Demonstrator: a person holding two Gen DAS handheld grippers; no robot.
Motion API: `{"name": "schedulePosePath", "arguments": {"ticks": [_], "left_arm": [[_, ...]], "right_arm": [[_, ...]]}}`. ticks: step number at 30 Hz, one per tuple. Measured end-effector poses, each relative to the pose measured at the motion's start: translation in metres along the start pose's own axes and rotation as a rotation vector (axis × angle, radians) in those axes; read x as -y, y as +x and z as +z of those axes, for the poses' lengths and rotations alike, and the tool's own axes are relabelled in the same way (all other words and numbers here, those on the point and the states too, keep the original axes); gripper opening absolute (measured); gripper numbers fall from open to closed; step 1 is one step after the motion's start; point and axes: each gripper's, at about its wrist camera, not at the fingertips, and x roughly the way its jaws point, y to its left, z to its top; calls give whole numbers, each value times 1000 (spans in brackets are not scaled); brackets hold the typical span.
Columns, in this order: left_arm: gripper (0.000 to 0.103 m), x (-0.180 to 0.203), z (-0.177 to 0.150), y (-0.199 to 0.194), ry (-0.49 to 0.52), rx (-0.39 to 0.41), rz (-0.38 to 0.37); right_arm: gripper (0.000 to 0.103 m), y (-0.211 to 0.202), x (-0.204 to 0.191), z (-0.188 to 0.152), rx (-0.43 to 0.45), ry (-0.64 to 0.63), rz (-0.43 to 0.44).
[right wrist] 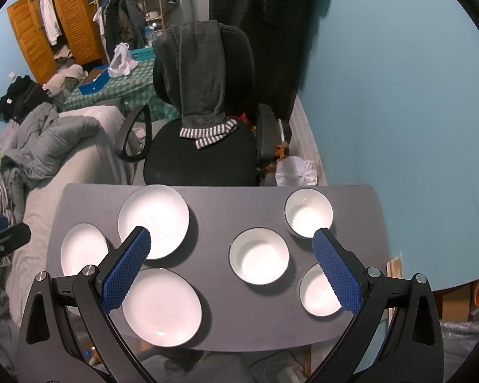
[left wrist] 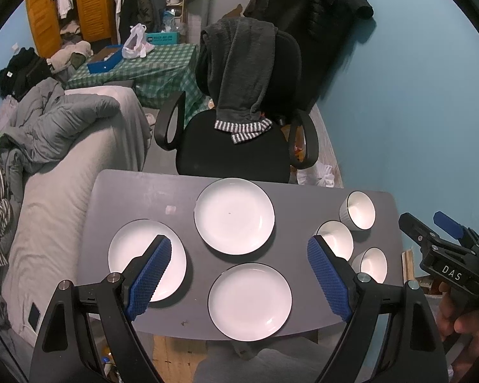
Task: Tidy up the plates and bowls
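Three white plates lie on a small dark grey table [left wrist: 137, 198]: a far plate [left wrist: 234, 215], a left plate [left wrist: 134, 252] and a near plate [left wrist: 250, 301]. Three white bowls stand on the right side: a far bowl [right wrist: 308, 213], a middle bowl [right wrist: 259, 256] and a near bowl [right wrist: 316, 293]. My left gripper [left wrist: 239, 252] hovers open above the plates, holding nothing. High over the table's middle, my right gripper [right wrist: 231, 245] is open too, empty, and its body shows in the left wrist view at the right edge [left wrist: 444, 249].
A black office chair [left wrist: 236, 146] draped with a dark garment stands behind the table. A bed with grey bedding [left wrist: 64, 146] runs along the left. The blue wall [right wrist: 399, 111] is close on the right. A white bag [right wrist: 295, 170] lies on the floor beyond the table.
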Motion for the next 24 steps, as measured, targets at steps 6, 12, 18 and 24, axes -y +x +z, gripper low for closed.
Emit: {"name": "schedulePosePath", "arguments": {"ticks": [6, 12, 18, 24], "left_arm": [[88, -1, 0, 0, -1, -4, -1], [88, 0, -1, 1, 0, -4, -1], [88, 1, -3, 1, 2, -2, 2], [88, 1, -3, 2, -2, -3, 3]], "right_arm": [[101, 1, 1, 1, -1, 0, 1], [101, 1, 2, 1, -2, -1, 1], [101, 3, 0, -1, -3, -2, 2], [101, 3, 0, -1, -3, -3, 2]]}}
